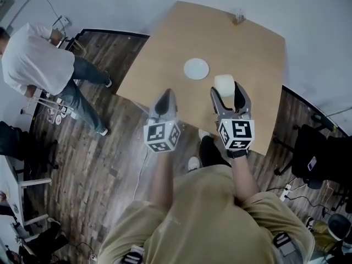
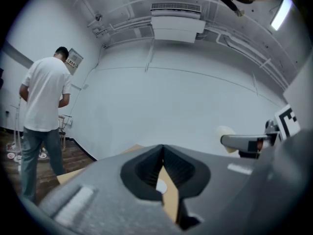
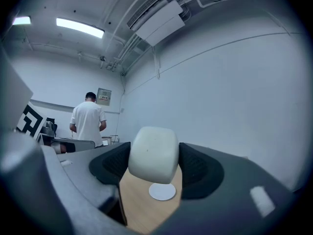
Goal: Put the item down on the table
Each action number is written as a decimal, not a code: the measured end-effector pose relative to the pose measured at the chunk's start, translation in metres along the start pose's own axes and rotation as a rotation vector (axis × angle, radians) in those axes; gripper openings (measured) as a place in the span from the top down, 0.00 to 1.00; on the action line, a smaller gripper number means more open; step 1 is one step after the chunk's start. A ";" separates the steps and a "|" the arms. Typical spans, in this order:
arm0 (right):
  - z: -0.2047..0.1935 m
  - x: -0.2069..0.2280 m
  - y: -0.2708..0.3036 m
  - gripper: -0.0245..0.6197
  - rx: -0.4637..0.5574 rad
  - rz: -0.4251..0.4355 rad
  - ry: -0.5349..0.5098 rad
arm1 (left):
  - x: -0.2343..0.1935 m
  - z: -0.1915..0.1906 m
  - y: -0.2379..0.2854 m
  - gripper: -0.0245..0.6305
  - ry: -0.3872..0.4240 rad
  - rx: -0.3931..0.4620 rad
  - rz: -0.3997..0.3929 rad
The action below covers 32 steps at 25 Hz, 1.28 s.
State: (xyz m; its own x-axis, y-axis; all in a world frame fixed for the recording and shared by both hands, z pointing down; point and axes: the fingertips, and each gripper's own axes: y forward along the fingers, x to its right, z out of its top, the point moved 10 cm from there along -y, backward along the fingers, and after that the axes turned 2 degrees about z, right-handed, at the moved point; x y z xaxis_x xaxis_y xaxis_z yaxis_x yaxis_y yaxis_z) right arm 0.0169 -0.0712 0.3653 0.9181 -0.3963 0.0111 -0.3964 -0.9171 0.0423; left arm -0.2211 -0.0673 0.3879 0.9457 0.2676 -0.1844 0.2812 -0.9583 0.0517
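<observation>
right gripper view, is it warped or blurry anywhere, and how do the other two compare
Right gripper view: strong fisheye with dark corners, the white item between the jaws fairly sharp, the ceiling light glaring. Left gripper view: same bending, near jaws soft. Head view: evenly lit, milder bending.

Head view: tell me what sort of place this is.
Probably an office or lab workroom: a light wooden table on dark plank flooring, a black office chair nearby, and bare white walls with a ceiling air-conditioning unit.
</observation>
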 end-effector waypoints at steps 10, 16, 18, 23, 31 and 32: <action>-0.043 0.051 0.105 0.47 -0.118 0.031 0.100 | -0.010 -0.016 0.096 0.96 0.037 -0.070 -0.022; -0.065 0.083 0.162 0.47 -0.171 0.047 0.123 | -0.007 -0.041 0.164 0.96 0.019 -0.155 -0.046; -0.078 0.090 0.177 0.47 -0.204 0.051 0.134 | -0.010 -0.053 0.180 0.96 0.008 -0.191 -0.041; -0.110 0.102 0.208 0.47 -0.281 0.054 0.162 | -0.019 -0.078 0.208 0.96 -0.016 -0.261 -0.028; -0.166 0.100 0.262 0.48 -0.399 0.118 0.112 | -0.043 -0.118 0.243 0.96 -0.071 -0.346 0.022; -0.176 0.099 0.268 0.48 -0.420 0.126 0.109 | -0.046 -0.125 0.246 0.96 -0.077 -0.358 0.029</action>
State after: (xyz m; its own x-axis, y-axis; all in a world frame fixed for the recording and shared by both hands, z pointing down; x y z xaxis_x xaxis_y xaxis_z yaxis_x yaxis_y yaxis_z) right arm 0.0024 -0.3487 0.5532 0.8671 -0.4761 0.1463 -0.4887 -0.7563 0.4350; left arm -0.1752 -0.3033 0.5316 0.9429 0.2194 -0.2507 0.3066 -0.8658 0.3955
